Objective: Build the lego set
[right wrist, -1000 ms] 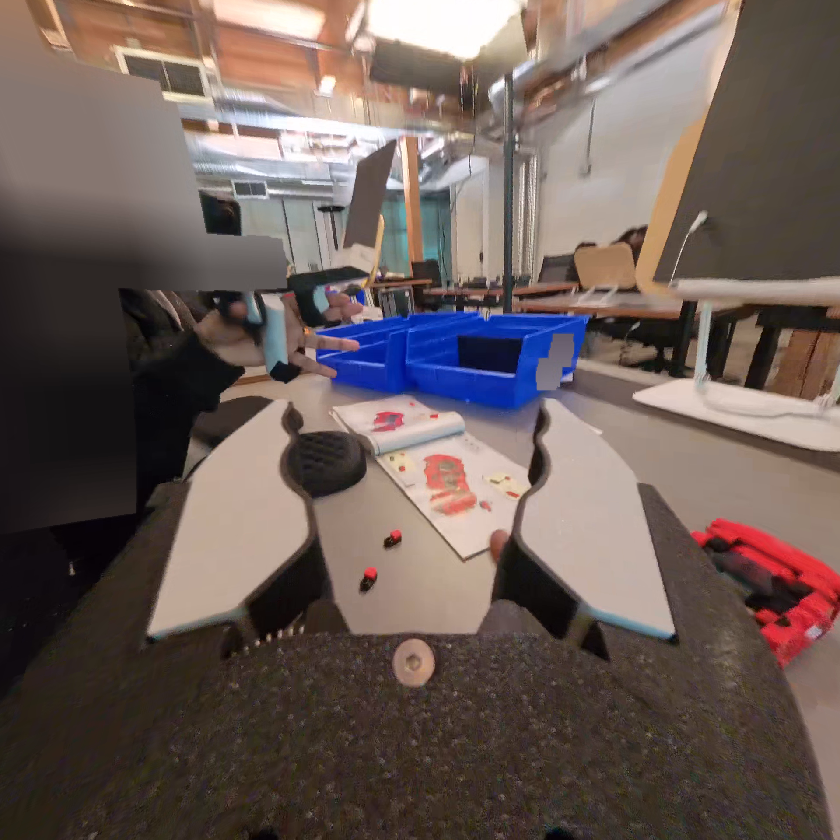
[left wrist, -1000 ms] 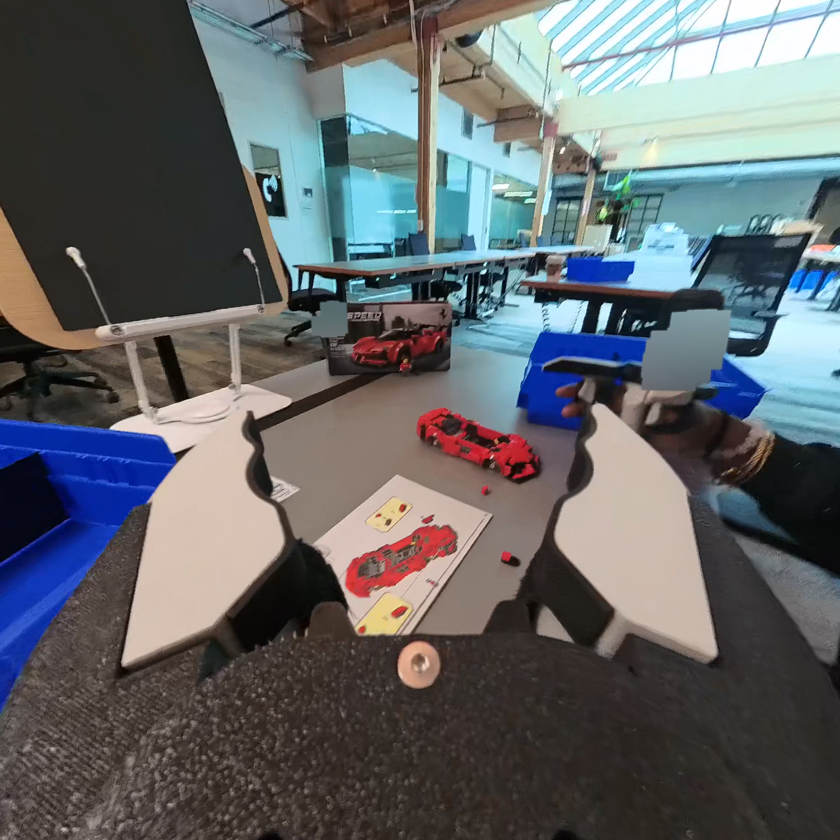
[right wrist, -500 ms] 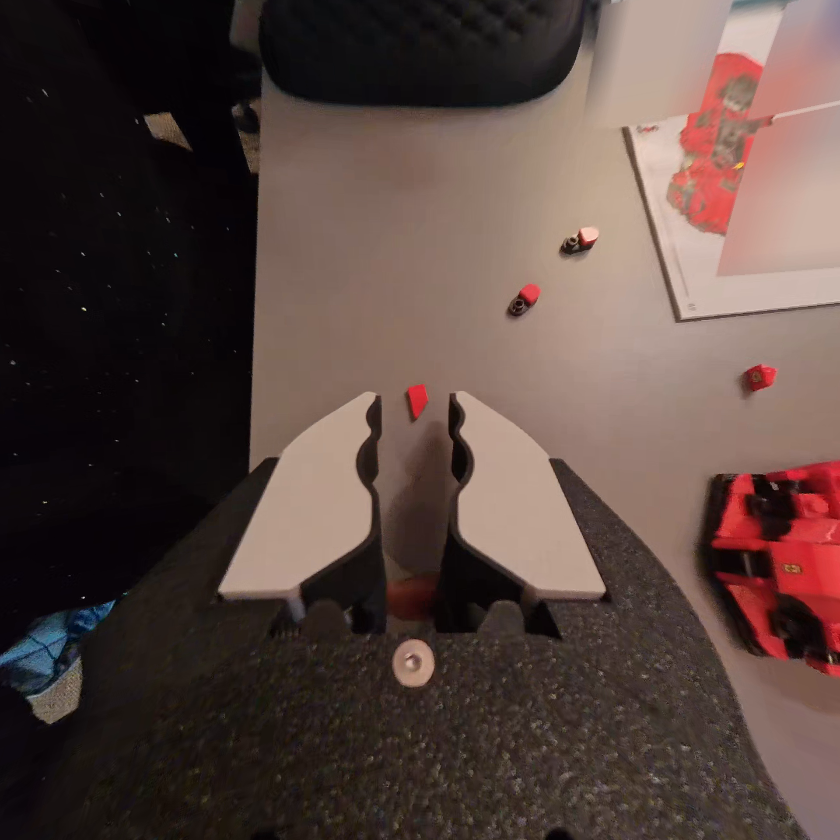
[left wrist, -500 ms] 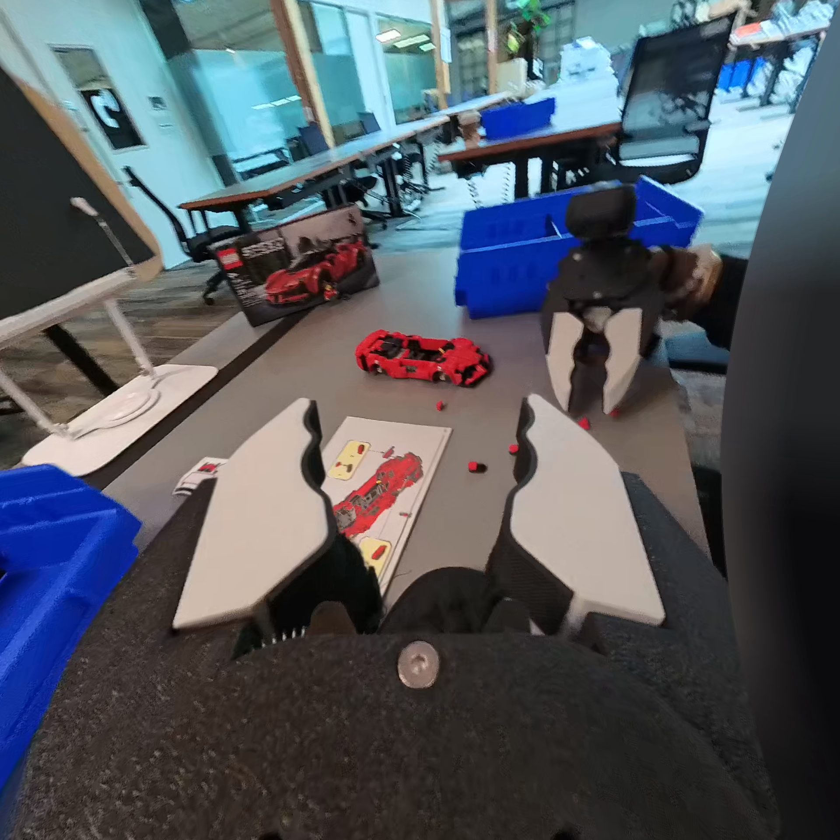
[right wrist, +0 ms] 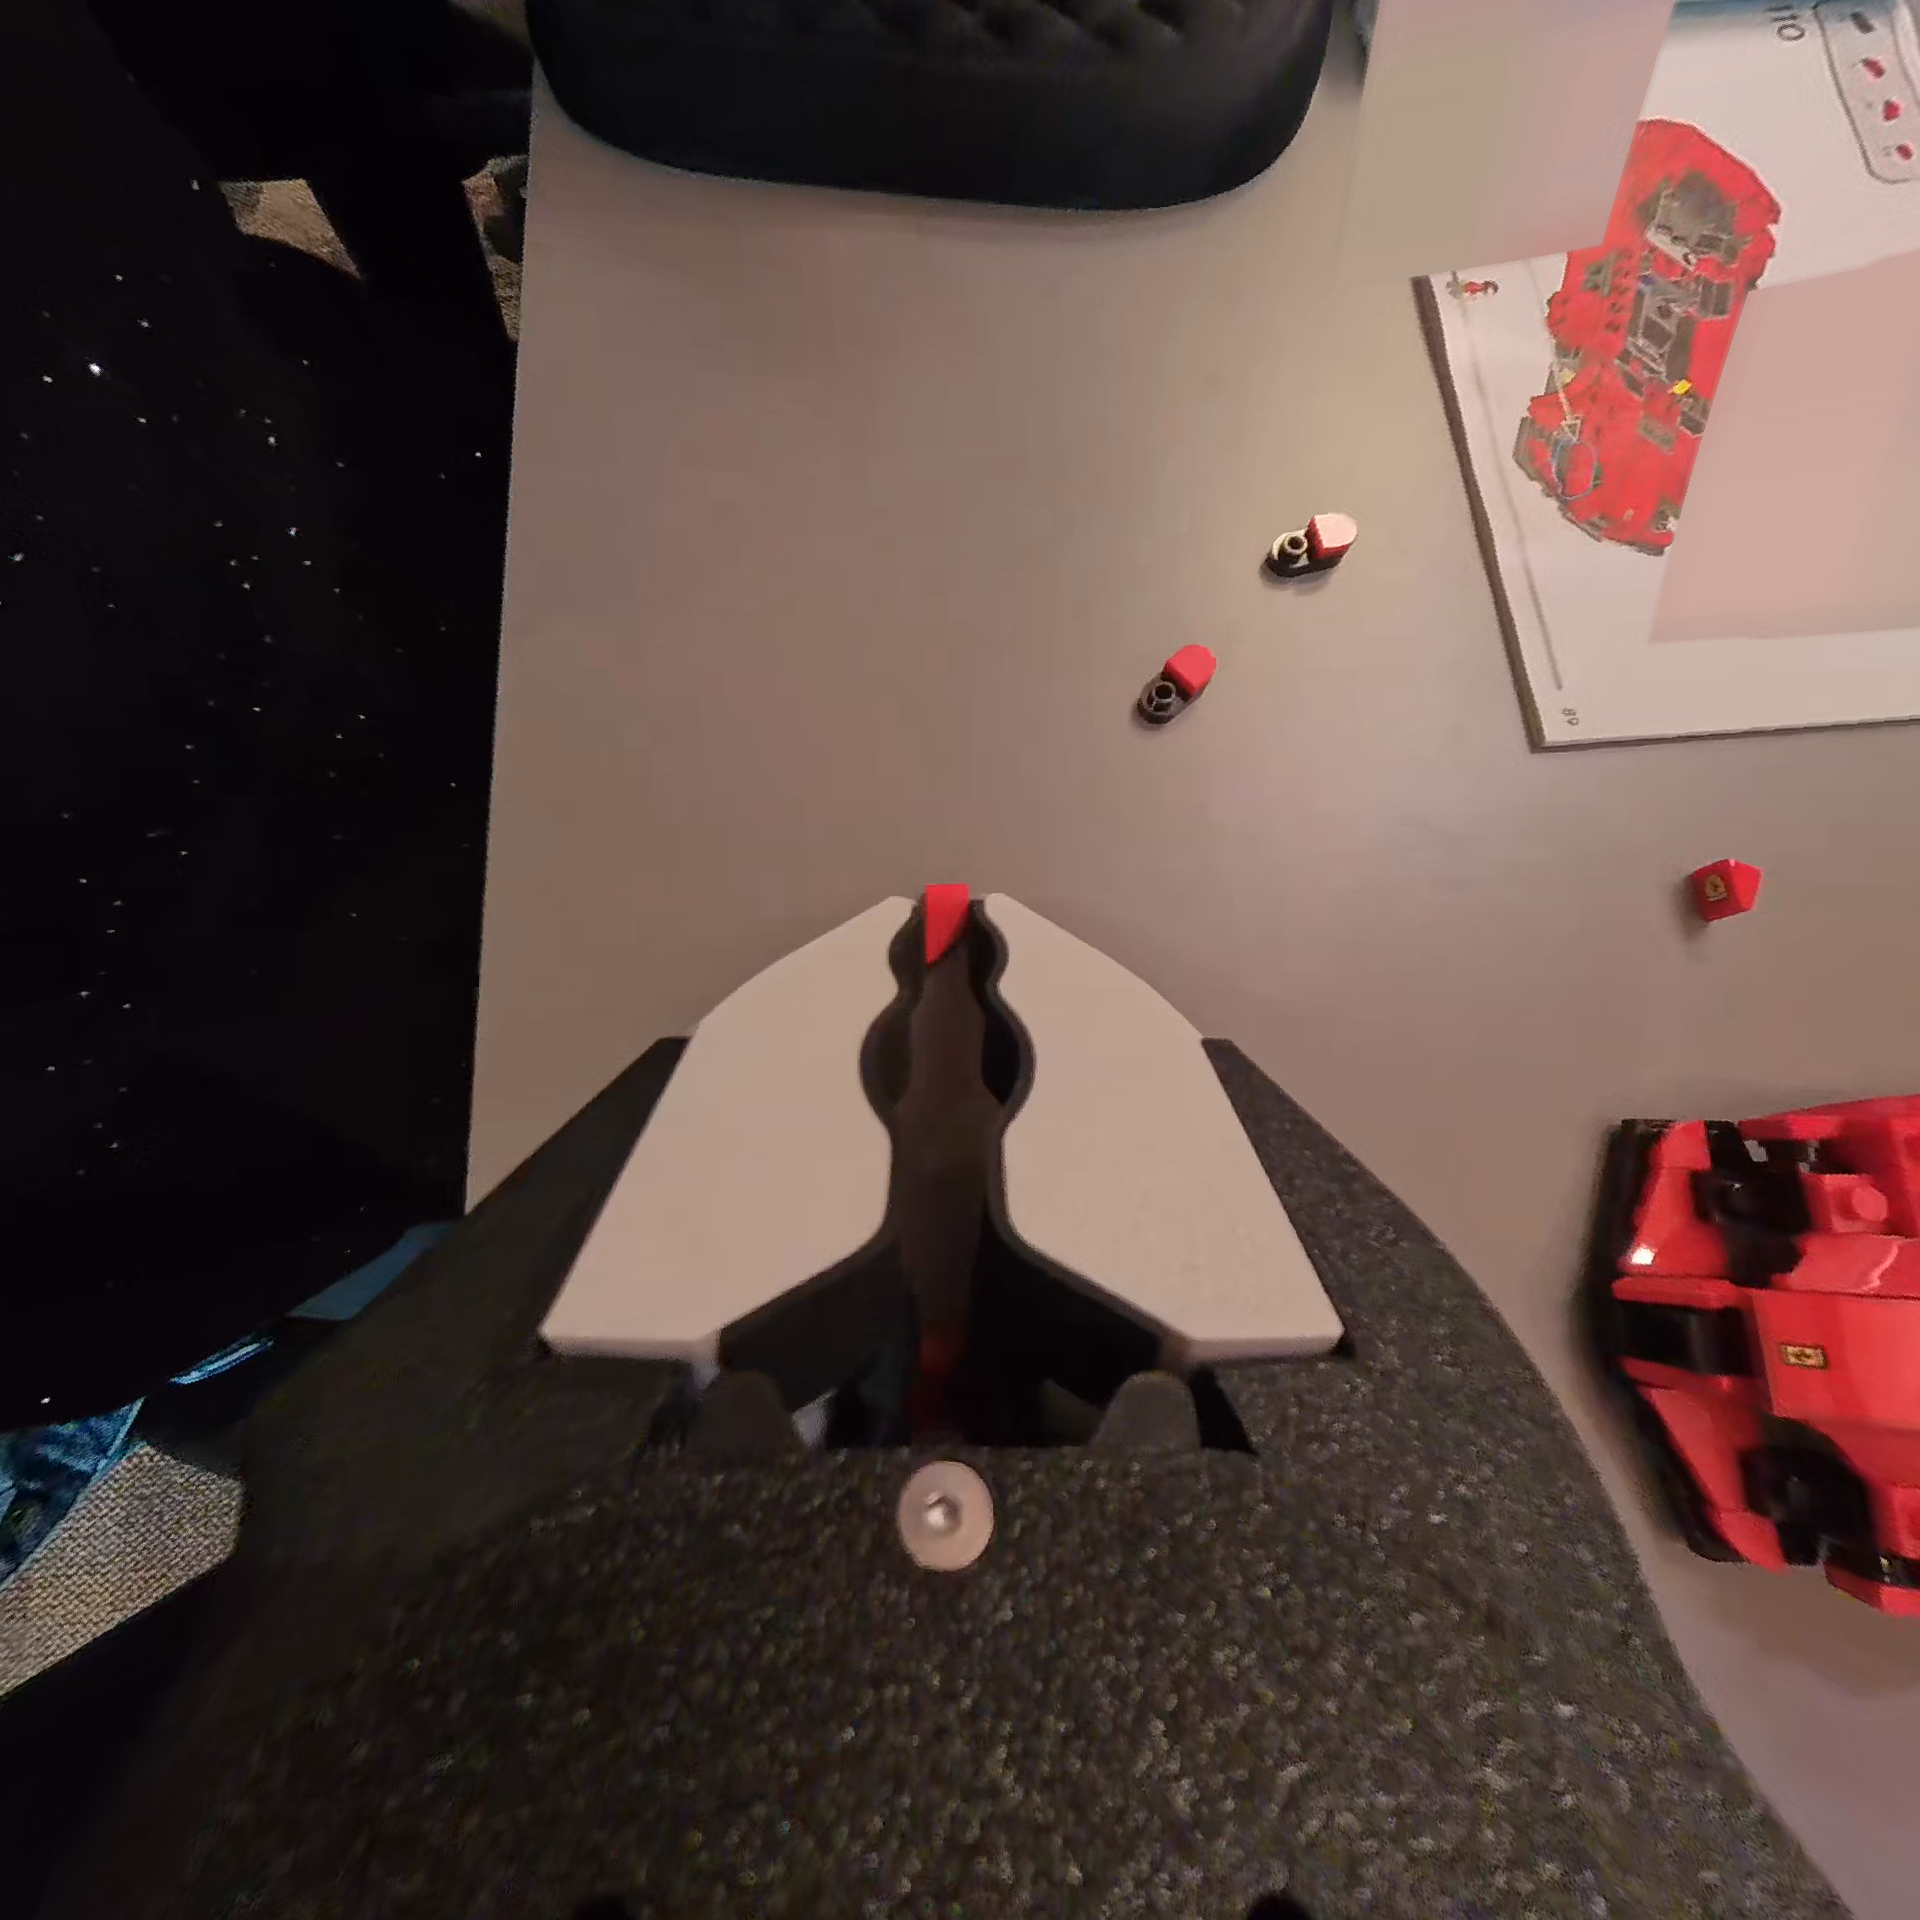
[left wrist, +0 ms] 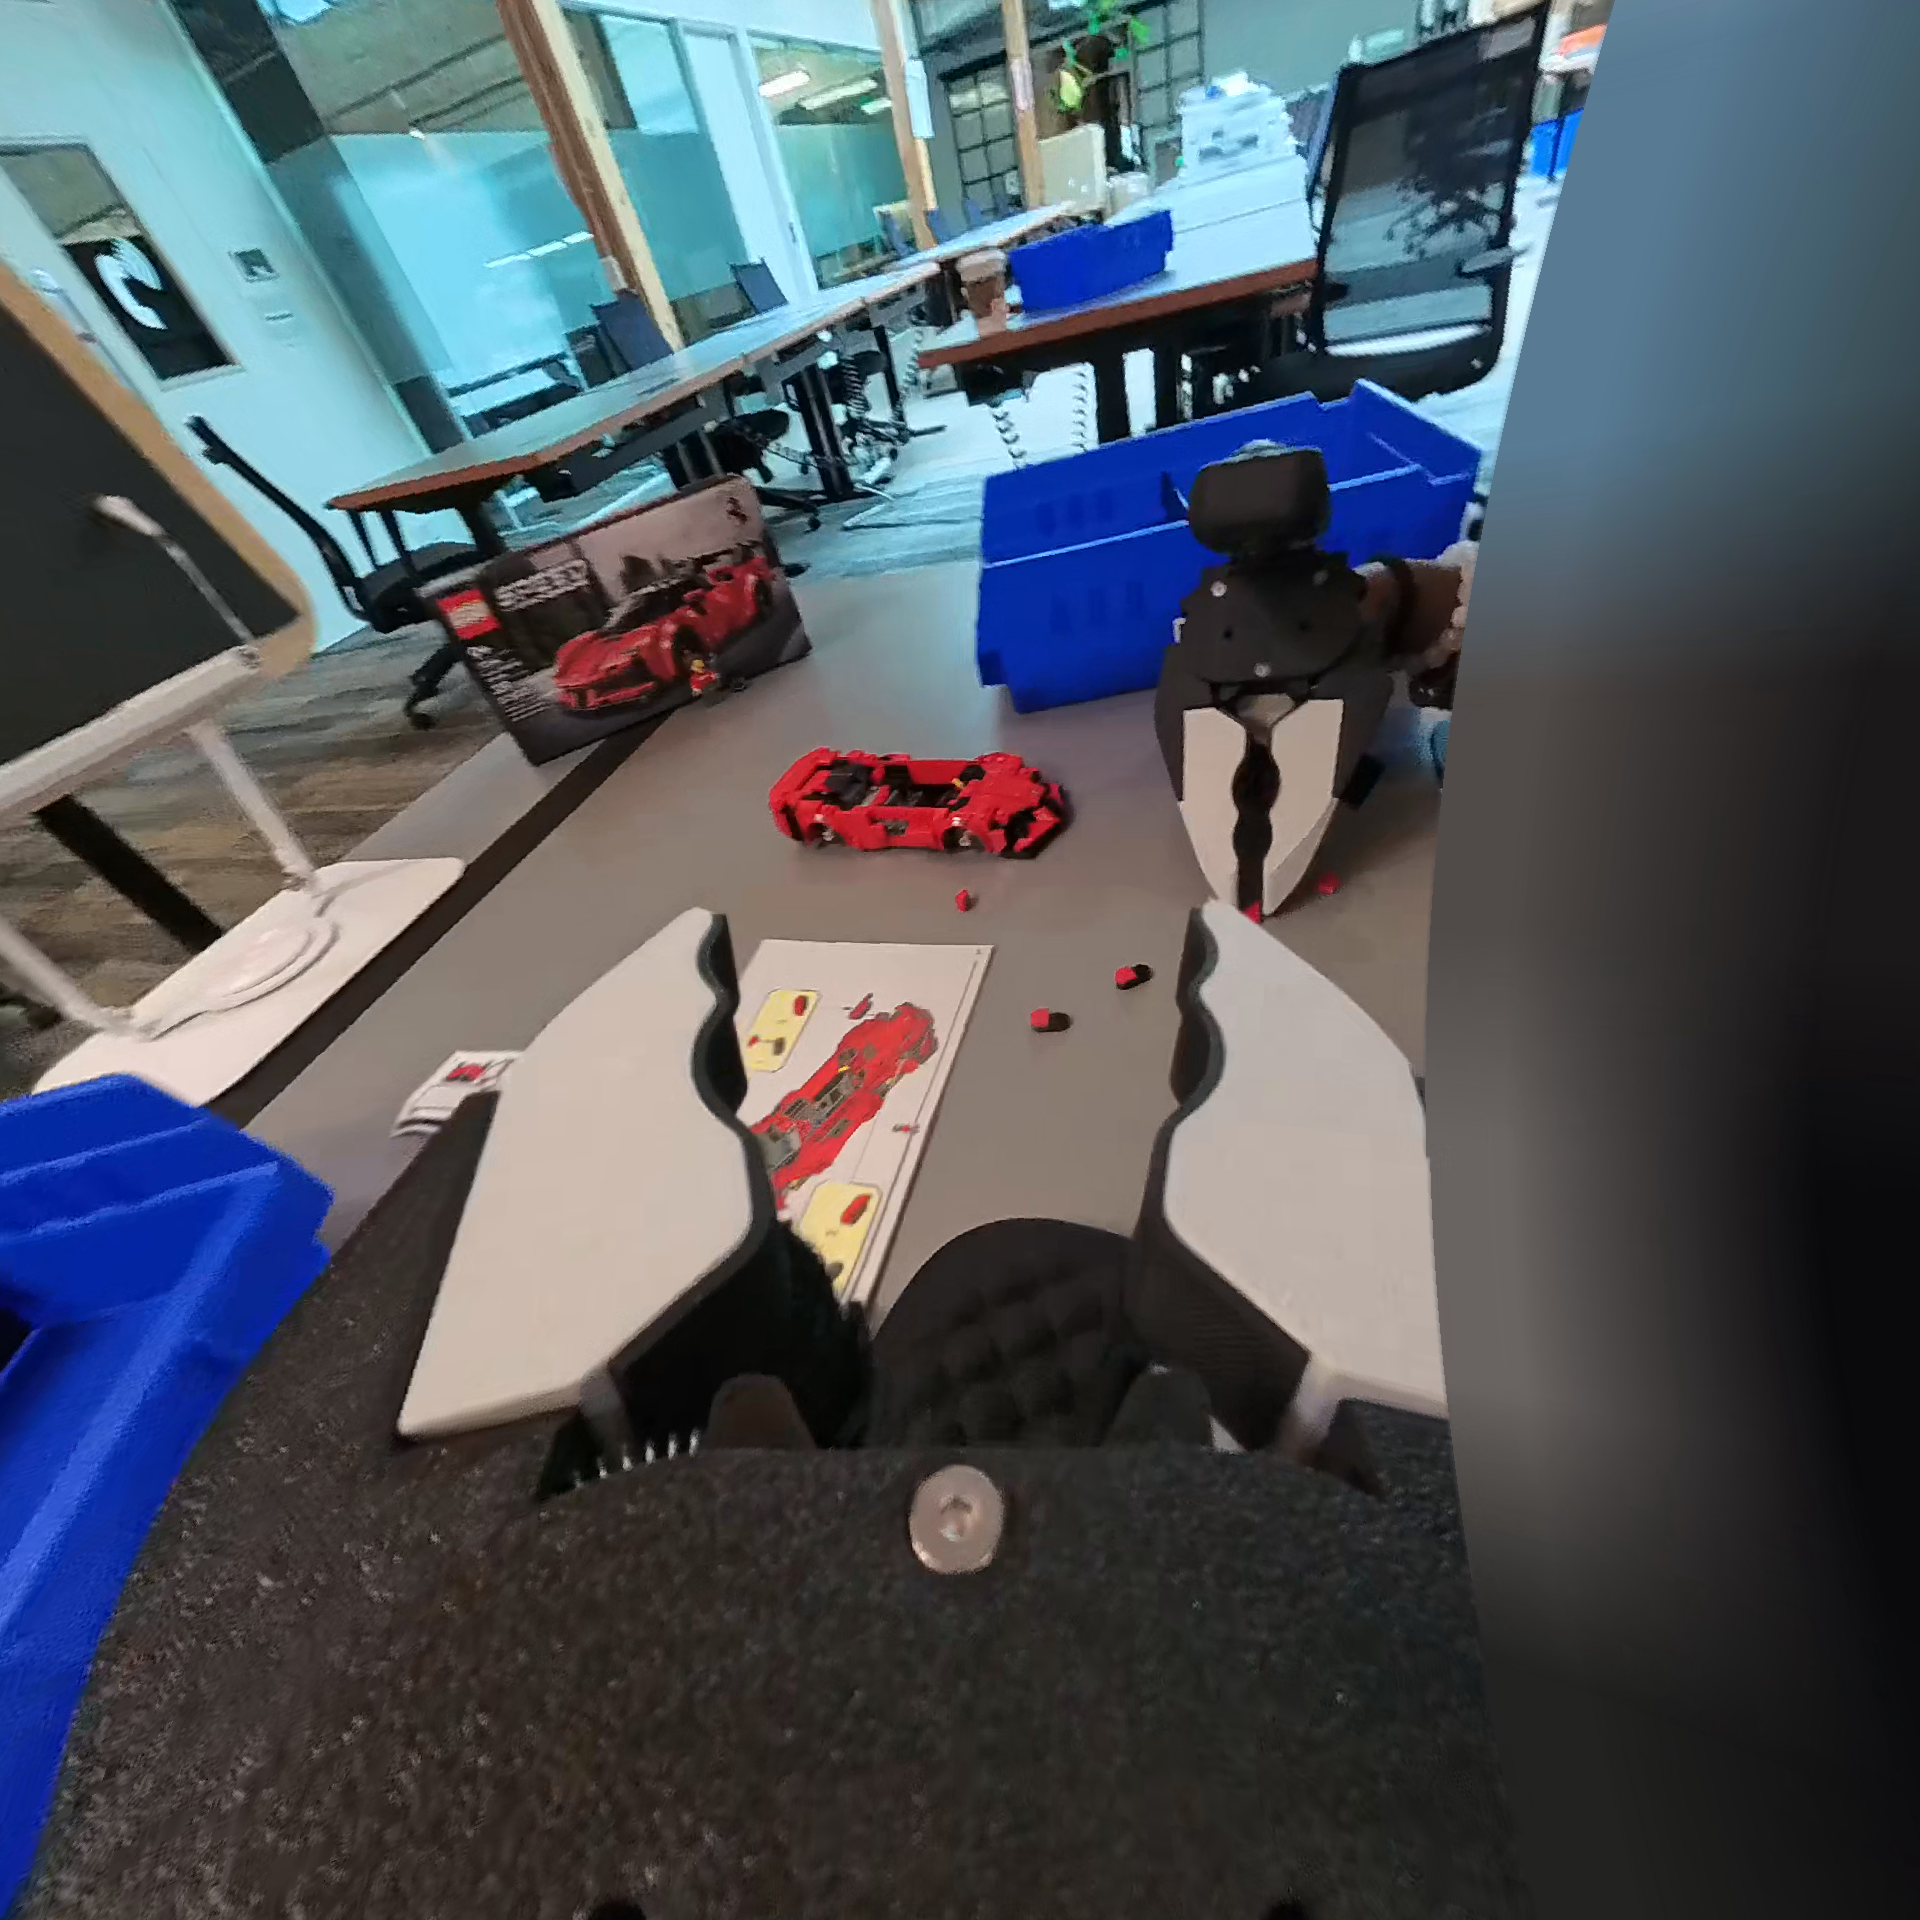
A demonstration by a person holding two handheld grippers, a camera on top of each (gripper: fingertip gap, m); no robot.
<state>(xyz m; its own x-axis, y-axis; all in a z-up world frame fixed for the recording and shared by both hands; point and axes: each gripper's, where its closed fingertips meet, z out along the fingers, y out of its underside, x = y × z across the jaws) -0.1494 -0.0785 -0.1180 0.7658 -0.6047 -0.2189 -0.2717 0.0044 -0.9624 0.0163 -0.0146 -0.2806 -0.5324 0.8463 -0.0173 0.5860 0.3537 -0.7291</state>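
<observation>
A red lego car (left wrist: 914, 802) stands on the grey table (left wrist: 665, 831); it also shows at the right edge of the right wrist view (right wrist: 1766, 1340). My right gripper (right wrist: 945, 909) points down at the table and is shut on a small red sloped piece (right wrist: 943, 918) at its fingertips. It shows in the left wrist view (left wrist: 1259, 902) to the right of the car. My left gripper (left wrist: 956, 935) is open and empty, held above the open instruction booklet (left wrist: 852, 1081). Loose red pieces (right wrist: 1174, 681) (right wrist: 1314, 542) (right wrist: 1725, 889) lie between booklet and car.
The set's box (left wrist: 623, 613) stands at the table's far edge. Blue bins sit at the far right (left wrist: 1143, 561) and near left (left wrist: 135, 1247). A black textured pad (right wrist: 925, 94) lies at the near table edge. A white stand base (left wrist: 260, 966) is left. The left gripper's tips are roughly 25 cm from the right gripper's.
My right gripper has closed on the small red sloped piece that lay just in front of its fingertips. My left gripper has stayed open over the booklet, shifting only slightly.
</observation>
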